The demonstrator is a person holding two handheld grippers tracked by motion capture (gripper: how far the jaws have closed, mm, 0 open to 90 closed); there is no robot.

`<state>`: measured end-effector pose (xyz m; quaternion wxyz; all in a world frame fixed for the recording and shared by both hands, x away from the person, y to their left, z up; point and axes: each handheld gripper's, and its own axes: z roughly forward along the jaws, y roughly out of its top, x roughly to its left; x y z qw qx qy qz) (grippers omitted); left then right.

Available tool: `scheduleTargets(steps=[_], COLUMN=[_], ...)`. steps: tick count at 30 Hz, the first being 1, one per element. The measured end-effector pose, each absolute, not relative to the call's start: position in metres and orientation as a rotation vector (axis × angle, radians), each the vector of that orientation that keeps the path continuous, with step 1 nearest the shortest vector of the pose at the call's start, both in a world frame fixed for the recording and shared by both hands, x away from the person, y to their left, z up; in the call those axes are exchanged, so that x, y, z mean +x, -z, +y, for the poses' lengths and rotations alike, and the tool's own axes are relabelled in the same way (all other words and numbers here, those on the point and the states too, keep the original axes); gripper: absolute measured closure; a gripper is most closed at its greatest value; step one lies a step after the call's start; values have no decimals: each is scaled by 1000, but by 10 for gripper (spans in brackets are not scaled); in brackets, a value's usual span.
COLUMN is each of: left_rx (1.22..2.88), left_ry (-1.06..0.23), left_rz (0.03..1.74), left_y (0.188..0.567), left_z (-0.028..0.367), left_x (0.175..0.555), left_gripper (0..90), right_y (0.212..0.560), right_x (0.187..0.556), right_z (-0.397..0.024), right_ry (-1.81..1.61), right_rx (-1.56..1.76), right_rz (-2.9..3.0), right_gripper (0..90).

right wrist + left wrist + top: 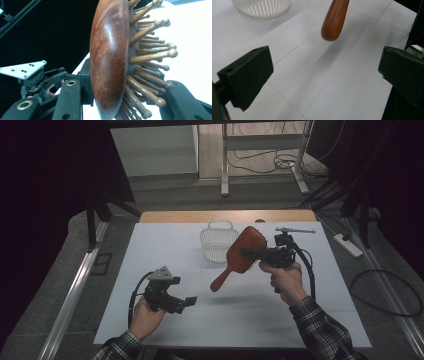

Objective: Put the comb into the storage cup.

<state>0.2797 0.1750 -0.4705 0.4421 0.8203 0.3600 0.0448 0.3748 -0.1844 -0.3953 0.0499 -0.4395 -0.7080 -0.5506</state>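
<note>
A reddish-brown wooden hairbrush (241, 251) hangs above the middle of the white table (170, 245), its head up and its handle slanting down to the left. My right gripper (248, 253) is shut on the brush's head (110, 55); one jaw is against the smooth back, the other among the wooden bristles (150, 52). My left gripper (190, 301) is held low at the front left, open with nothing between its jaws. The handle's rounded end (334, 22) hovers ahead of it in the left gripper view.
A white slatted basket (218, 241) with a loop handle stands at the back centre of the table, just behind the brush; its base (260, 7) shows in the left gripper view. A power strip (348, 245) and cables lie on the floor to the right.
</note>
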Motion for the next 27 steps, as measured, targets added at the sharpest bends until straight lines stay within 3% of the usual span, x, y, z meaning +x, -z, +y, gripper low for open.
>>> scheduleTargets(steps=[27], left_rx=[2003], left_ry=[-151], left_rz=[992], left_y=[478], left_z=[222], left_x=[248], left_gripper=[0], right_y=[387], right_x=[395], right_z=[-179], right_ry=[1712], right_rx=[-1360], right_rz=[-2144], right_gripper=[537])
